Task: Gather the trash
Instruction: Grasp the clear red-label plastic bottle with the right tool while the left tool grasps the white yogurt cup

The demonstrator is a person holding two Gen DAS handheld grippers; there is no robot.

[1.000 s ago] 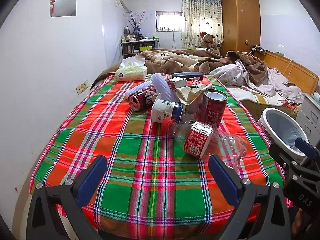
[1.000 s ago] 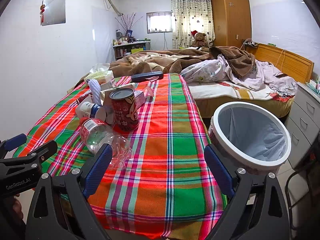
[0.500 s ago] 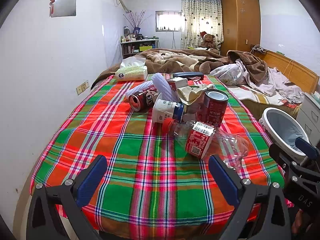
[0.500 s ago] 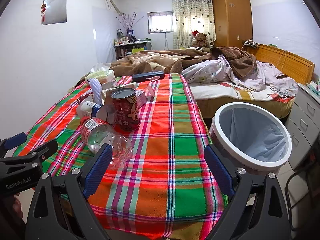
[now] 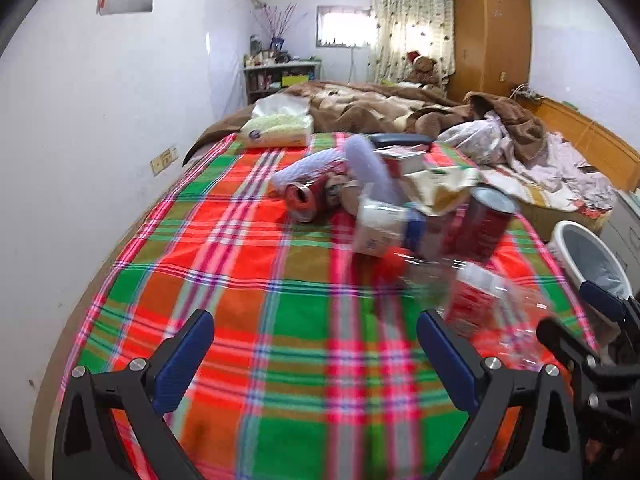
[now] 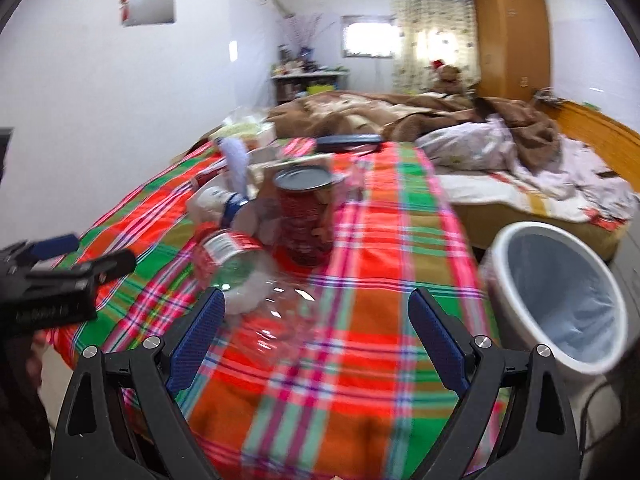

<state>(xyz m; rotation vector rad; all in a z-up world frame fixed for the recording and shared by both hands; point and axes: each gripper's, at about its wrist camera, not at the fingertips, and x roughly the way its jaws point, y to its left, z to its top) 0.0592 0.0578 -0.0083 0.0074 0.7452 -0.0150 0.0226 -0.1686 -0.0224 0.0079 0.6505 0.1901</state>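
Note:
A heap of trash lies on the plaid-covered table (image 5: pixel 240 280): a clear plastic bottle with a red label (image 5: pixel 476 300) (image 6: pixel 240 272) on its side, an upright red can (image 5: pixel 486 228) (image 6: pixel 306 216), a tipped red can (image 5: pixel 308 198), a white bottle (image 5: pixel 384 228) and crumpled paper (image 5: pixel 436 184). My left gripper (image 5: pixel 314 354) is open over the cloth, short of the heap and left of the clear bottle. My right gripper (image 6: pixel 316 338) is open with the clear bottle's base just ahead of its left finger. A white trash bin (image 6: pixel 560 300) (image 5: pixel 592 256) stands right of the table.
A tissue pack (image 5: pixel 280 124) and a dark flat case (image 5: pixel 400 140) lie at the table's far end. Behind is a bed with brown blankets (image 5: pixel 380 108) and clothes (image 5: pixel 560 160). A white wall runs along the left; a wooden wardrobe (image 5: pixel 492 32) stands at the back.
Both grippers have moved forward over the table toward the trash heap. The views are now motion-blurred. Both stay open.

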